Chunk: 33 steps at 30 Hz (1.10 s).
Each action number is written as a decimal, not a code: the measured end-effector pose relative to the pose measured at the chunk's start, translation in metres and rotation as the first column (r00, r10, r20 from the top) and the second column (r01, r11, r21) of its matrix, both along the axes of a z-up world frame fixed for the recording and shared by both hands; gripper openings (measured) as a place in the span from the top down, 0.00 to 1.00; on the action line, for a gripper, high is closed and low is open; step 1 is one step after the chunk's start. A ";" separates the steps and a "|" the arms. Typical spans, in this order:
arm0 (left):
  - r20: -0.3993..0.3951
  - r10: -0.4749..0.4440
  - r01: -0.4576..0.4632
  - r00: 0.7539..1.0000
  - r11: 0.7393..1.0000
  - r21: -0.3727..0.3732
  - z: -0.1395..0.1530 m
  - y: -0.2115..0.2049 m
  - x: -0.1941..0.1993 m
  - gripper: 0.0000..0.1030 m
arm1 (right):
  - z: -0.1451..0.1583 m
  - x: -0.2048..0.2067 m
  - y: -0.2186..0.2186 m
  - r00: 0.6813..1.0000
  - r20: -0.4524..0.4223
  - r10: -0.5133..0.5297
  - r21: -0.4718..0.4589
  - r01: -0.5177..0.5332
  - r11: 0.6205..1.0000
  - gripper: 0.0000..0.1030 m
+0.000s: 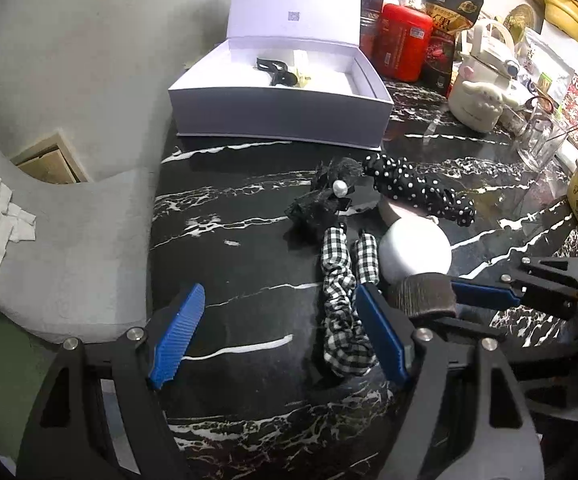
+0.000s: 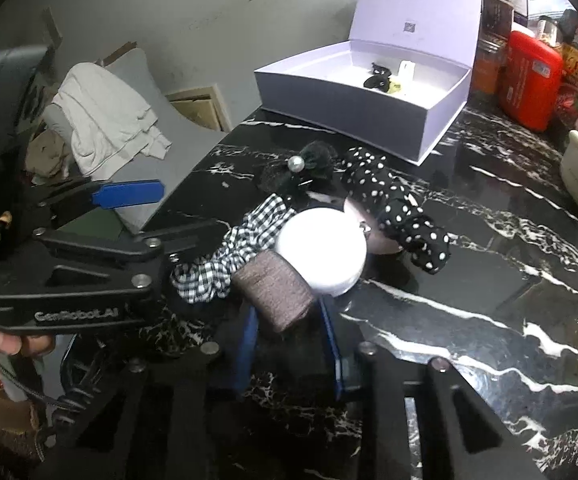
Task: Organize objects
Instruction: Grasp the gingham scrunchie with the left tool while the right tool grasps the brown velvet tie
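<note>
Right gripper clamped on brown hair clip: light, stiff, grip mid-body. Left gripper wide open, empty, near checked scrunchie.

Close wrist views, shared scrunchie pile

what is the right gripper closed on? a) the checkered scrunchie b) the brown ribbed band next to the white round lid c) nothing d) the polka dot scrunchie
b: in the right wrist view the right gripper has its blue pads pressed on both sides of the brown ribbed band, which lies against the white round lid, while the polka dot scrunchie and the checkered scrunchie lie untouched by it.
</note>
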<state>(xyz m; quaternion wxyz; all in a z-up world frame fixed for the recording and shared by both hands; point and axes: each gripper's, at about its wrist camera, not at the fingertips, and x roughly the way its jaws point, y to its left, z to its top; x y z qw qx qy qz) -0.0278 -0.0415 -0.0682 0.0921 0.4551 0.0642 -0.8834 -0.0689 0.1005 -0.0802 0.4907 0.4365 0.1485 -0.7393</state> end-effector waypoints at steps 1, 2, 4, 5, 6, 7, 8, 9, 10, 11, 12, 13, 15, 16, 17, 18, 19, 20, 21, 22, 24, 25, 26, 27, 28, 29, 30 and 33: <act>0.005 -0.001 0.001 1.000 1.000 0.000 -0.001 0.001 -0.001 0.25 | 0.000 -0.001 0.002 1.000 0.006 0.002 -0.008 -0.002 1.000 0.73; 0.010 -0.002 0.002 1.000 1.000 0.002 -0.003 0.002 -0.002 0.25 | 0.001 -0.001 0.004 1.000 0.010 0.003 -0.014 -0.003 1.000 0.74; 0.011 -0.010 0.010 1.000 1.000 0.012 -0.004 0.004 -0.002 0.25 | 0.004 -0.001 0.009 1.000 0.004 0.002 -0.016 -0.002 1.000 0.75; 0.009 -0.016 0.016 1.000 1.000 0.021 -0.004 0.005 -0.002 0.25 | 0.004 -0.001 0.011 1.000 -0.001 0.000 -0.015 0.000 1.000 0.75; 0.008 -0.025 0.025 1.000 0.999 0.030 -0.005 0.006 -0.003 0.25 | 0.005 -0.002 0.014 1.000 -0.001 -0.003 -0.015 0.003 1.000 0.76; 0.008 -0.034 0.033 0.999 0.999 0.039 -0.005 0.008 -0.004 0.25 | 0.004 -0.003 0.016 1.000 0.001 -0.007 -0.016 0.007 1.000 0.77; 0.010 -0.037 0.037 0.999 0.999 0.040 -0.006 0.010 -0.005 0.25 | 0.004 -0.004 0.018 1.000 0.003 -0.013 -0.015 0.013 1.000 0.77; 0.015 -0.039 0.039 0.999 0.999 0.035 -0.007 0.012 -0.006 0.25 | 0.004 -0.005 0.021 1.000 0.003 -0.019 -0.012 0.019 1.000 0.77; 0.017 -0.042 0.041 0.999 0.999 0.030 -0.007 0.014 -0.006 0.25 | 0.003 -0.006 0.023 1.000 0.002 -0.024 -0.009 0.024 1.000 0.77; 0.020 -0.044 0.044 0.999 0.999 0.024 -0.008 0.016 -0.007 0.25 | 0.002 -0.007 0.026 1.000 0.000 -0.031 -0.007 0.031 0.999 0.77; 0.022 -0.045 0.044 0.999 0.999 0.019 -0.009 0.018 -0.007 0.25 | 0.002 -0.009 0.029 0.999 -0.001 -0.040 -0.005 0.040 0.999 0.77; 0.025 -0.044 0.044 0.999 0.999 0.013 -0.010 0.020 -0.008 0.25 | 0.002 -0.010 0.032 0.999 -0.001 -0.047 -0.003 0.047 0.999 0.77; 0.029 -0.044 0.044 0.999 0.999 0.010 -0.013 0.022 -0.010 0.25 | 0.000 -0.013 0.037 0.999 0.003 -0.054 0.001 0.054 0.999 0.77; 0.032 -0.043 0.043 0.999 0.999 0.010 -0.014 0.023 -0.011 0.25 | 0.000 -0.014 0.039 0.998 0.002 -0.057 0.003 0.057 0.998 0.77; 0.034 -0.042 0.041 0.999 0.999 0.011 -0.015 0.023 -0.011 0.25 | -0.001 -0.015 0.040 0.998 0.001 -0.062 0.006 0.062 0.998 0.77; 0.036 -0.043 0.042 0.998 0.999 0.012 -0.015 0.024 -0.012 0.25 | -0.001 -0.015 0.041 0.998 0.001 -0.061 0.005 0.061 0.998 0.77; 0.037 -0.045 0.044 0.998 0.999 0.013 -0.016 0.025 -0.013 0.25 | -0.002 -0.015 0.042 0.999 0.003 -0.055 0.003 0.055 0.999 0.77; 0.041 -0.047 0.047 0.998 0.999 0.012 -0.017 0.026 -0.014 0.25 | -0.002 -0.015 0.042 0.999 0.004 -0.053 0.003 0.053 0.999 0.77; 0.045 -0.048 0.047 0.998 0.999 0.010 -0.018 0.027 -0.015 0.25 | -0.002 -0.014 0.042 0.999 0.003 -0.054 0.001 0.054 0.999 0.77; 0.048 -0.047 0.047 0.998 0.999 0.009 -0.018 0.027 -0.016 0.25 | -0.002 -0.014 0.042 0.999 0.005 -0.052 0.000 0.052 0.999 0.77; 0.053 -0.048 0.047 0.997 0.999 0.015 -0.020 0.028 -0.018 0.25 | -0.002 -0.014 0.043 0.999 0.012 -0.053 -0.007 0.053 0.999 0.76; 0.054 -0.048 0.047 0.997 0.999 0.022 -0.021 0.028 -0.019 0.25 | -0.002 -0.015 0.044 0.998 0.015 -0.053 -0.009 0.054 0.999 0.74; 0.055 -0.048 0.047 0.997 0.999 0.027 -0.023 0.028 -0.019 0.25 | -0.001 -0.015 0.045 0.998 0.014 -0.054 -0.009 0.055 0.998 0.74; 0.057 -0.048 0.046 0.997 0.998 0.030 -0.024 0.028 -0.020 0.25 | -0.001 -0.015 0.046 0.998 0.011 -0.055 -0.009 0.055 0.998 0.72; 0.052 -0.049 0.048 0.997 0.999 0.019 -0.024 0.029 -0.019 0.25 | -0.001 -0.015 0.047 0.998 0.008 -0.058 -0.007 0.058 0.998 0.71; 0.055 -0.052 0.052 0.997 0.999 0.013 -0.024 0.030 -0.020 0.25 | 0.000 -0.016 0.048 0.998 0.006 -0.062 -0.006 0.062 0.998 0.71; 0.054 -0.057 0.057 0.997 0.998 0.008 -0.024 0.031 -0.020 0.26 | 0.001 -0.016 0.049 0.998 0.007 -0.065 -0.008 0.065 0.998 0.71; 0.043 -0.073 0.074 0.996 0.997 -0.001 -0.023 0.035 -0.021 0.39 | 0.004 -0.018 0.052 0.997 0.021 -0.071 -0.026 0.071 0.997 0.70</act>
